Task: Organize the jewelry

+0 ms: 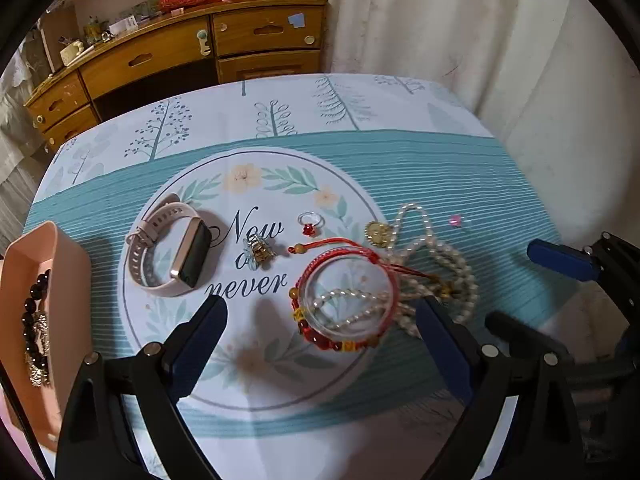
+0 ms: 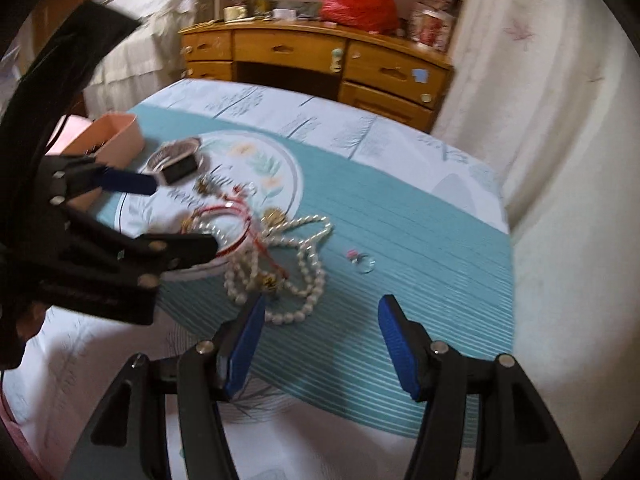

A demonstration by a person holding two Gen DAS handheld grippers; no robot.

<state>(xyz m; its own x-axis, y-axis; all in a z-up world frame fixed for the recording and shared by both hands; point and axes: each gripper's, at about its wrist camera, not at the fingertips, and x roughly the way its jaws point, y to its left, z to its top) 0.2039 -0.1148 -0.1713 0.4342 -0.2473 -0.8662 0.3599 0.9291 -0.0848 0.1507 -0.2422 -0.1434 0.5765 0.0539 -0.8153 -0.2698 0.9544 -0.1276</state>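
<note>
I hold a two-finger gripper in each hand above a table covered by a teal and white cloth [image 1: 460, 176]. My left gripper [image 1: 320, 320] has its blue-padded fingers spread wide and holds nothing. My right gripper [image 2: 322, 344] is likewise spread and empty, hovering near the table's right side.

The jewelry lies loose in front of me. Nearest the left gripper is a red cord bracelet [image 1: 346, 292] with beads, ringed around a clear round bangle, lying tangled on a long pearl necklace [image 1: 432, 264]. Both should be light and floppy (the cord and strand look likely to snag each other), so I judge a pinch across the bracelet's near beaded edge safest. The pearls look smooth and may slip between the pads.

To the left lies a pink smartwatch [image 1: 168, 248], its strap looped; it seems the heaviest and stiffest piece, best taken across the strap, not the glassy face. Between them sit a small metal hair clip [image 1: 260, 254], a ring with a red stone [image 1: 308, 224], and a gold pendant [image 1: 376, 234]. A tiny pink-stoned ring [image 1: 456, 222] lies apart to the right.

At far left, a pink tray [image 1: 52, 264] already holds a dark bead bracelet [image 1: 34, 320].

The cloth reads "Now or never" in script, the middle word partly hidden by the clip. I see no brand names.
</note>
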